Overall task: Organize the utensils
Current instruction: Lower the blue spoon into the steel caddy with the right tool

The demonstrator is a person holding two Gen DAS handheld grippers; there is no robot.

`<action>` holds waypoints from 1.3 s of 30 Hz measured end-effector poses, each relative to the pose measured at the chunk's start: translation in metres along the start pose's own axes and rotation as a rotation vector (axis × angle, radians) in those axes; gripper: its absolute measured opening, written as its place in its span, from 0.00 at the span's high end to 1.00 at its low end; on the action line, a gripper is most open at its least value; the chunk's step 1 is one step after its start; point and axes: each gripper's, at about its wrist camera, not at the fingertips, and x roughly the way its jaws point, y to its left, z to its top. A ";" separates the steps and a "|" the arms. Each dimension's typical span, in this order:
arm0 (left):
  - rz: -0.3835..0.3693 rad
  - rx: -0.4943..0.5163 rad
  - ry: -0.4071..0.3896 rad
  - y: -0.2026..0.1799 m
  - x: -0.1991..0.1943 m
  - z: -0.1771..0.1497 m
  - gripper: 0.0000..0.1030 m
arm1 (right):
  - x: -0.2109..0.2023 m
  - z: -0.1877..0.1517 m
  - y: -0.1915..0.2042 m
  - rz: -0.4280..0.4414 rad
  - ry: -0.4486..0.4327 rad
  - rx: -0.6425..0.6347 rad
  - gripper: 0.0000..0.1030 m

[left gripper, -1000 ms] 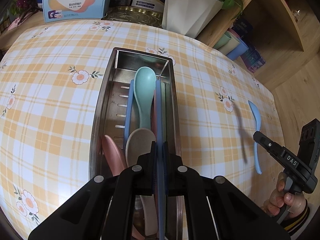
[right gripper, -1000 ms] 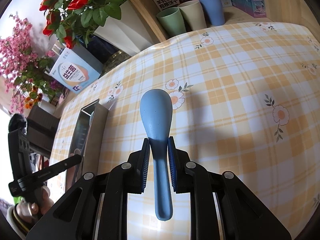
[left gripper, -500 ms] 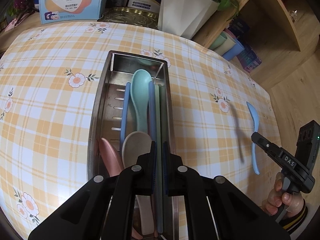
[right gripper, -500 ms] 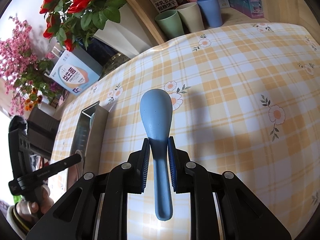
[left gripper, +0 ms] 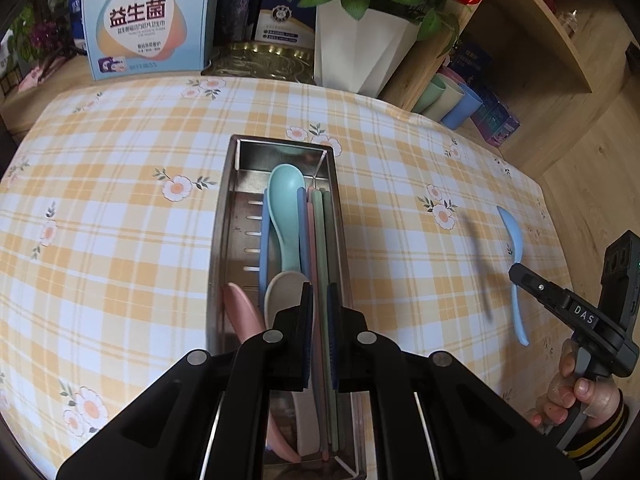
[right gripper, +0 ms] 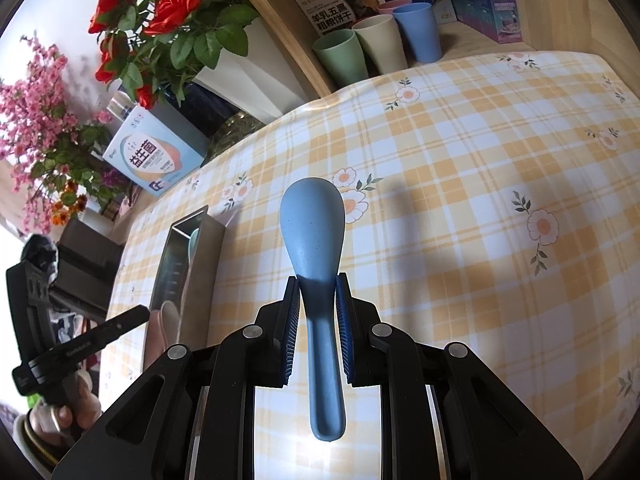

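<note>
A long steel tray [left gripper: 218, 240] [right gripper: 208, 248] lies on the checked tablecloth. In it are a teal spoon [left gripper: 285, 196], a beige spoon [left gripper: 286, 288], a pink spoon [left gripper: 240, 312] and several chopsticks [left gripper: 320, 240]. My left gripper [left gripper: 318, 292] hovers over the tray's near end, shut down to a thin slit, gripping nothing. My right gripper [right gripper: 318, 280] is shut on the neck of a blue spoon [right gripper: 312, 232], held off the cloth, bowl forward. The left wrist view shows that spoon [left gripper: 514, 240] to the right of the tray.
At the table's back stand a white planter [left gripper: 360, 48] with red roses, a pale blue box [left gripper: 148, 28] and a gold tin [left gripper: 260, 60]. Green, beige and blue cups [right gripper: 380, 52] sit on a wooden shelf at the far right edge.
My left gripper has risen a little above the tray. The blue chopstick that ran between its fingers now lies beside the teal spoon. The right gripper and its spoon have not moved.
</note>
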 end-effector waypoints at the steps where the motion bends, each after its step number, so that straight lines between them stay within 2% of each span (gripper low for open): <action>1: 0.009 0.008 -0.008 0.000 -0.004 -0.001 0.93 | -0.002 0.000 0.001 -0.001 -0.003 -0.001 0.82; 5: 0.019 0.018 -0.025 0.000 -0.014 -0.004 0.92 | -0.010 -0.002 0.006 -0.013 -0.012 -0.012 0.82; 8: 0.021 0.012 -0.039 0.004 -0.023 -0.006 0.86 | -0.017 -0.004 0.012 -0.026 -0.019 -0.023 0.82; 11: 0.040 0.016 -0.058 0.008 -0.033 -0.009 0.75 | -0.022 -0.006 0.018 -0.034 -0.025 -0.034 0.82; 14: 0.050 0.014 -0.075 0.014 -0.040 -0.011 0.56 | -0.025 -0.008 0.026 -0.043 -0.027 -0.047 0.82; 16: 0.057 0.013 -0.092 0.019 -0.046 -0.014 0.38 | -0.025 -0.009 0.032 -0.048 -0.026 -0.056 0.82; 17: 0.063 0.016 -0.099 0.020 -0.048 -0.015 0.34 | -0.025 -0.011 0.035 -0.051 -0.025 -0.061 0.82; 19: 0.083 0.024 -0.111 0.025 -0.054 -0.017 0.14 | -0.026 -0.013 0.043 -0.055 -0.023 -0.074 0.82; 21: 0.093 0.028 -0.118 0.030 -0.058 -0.019 0.08 | -0.024 -0.015 0.053 -0.061 -0.018 -0.090 0.82; 27: 0.107 0.038 -0.124 0.054 -0.070 -0.027 0.06 | -0.010 -0.025 0.082 -0.074 0.021 -0.129 0.82; 31: 0.121 0.034 -0.164 0.070 -0.083 -0.033 0.06 | 0.005 -0.030 0.105 -0.078 0.050 -0.158 0.82; 39: 0.121 -0.018 -0.203 0.100 -0.099 -0.039 0.06 | 0.053 -0.040 0.164 -0.066 0.141 -0.204 0.82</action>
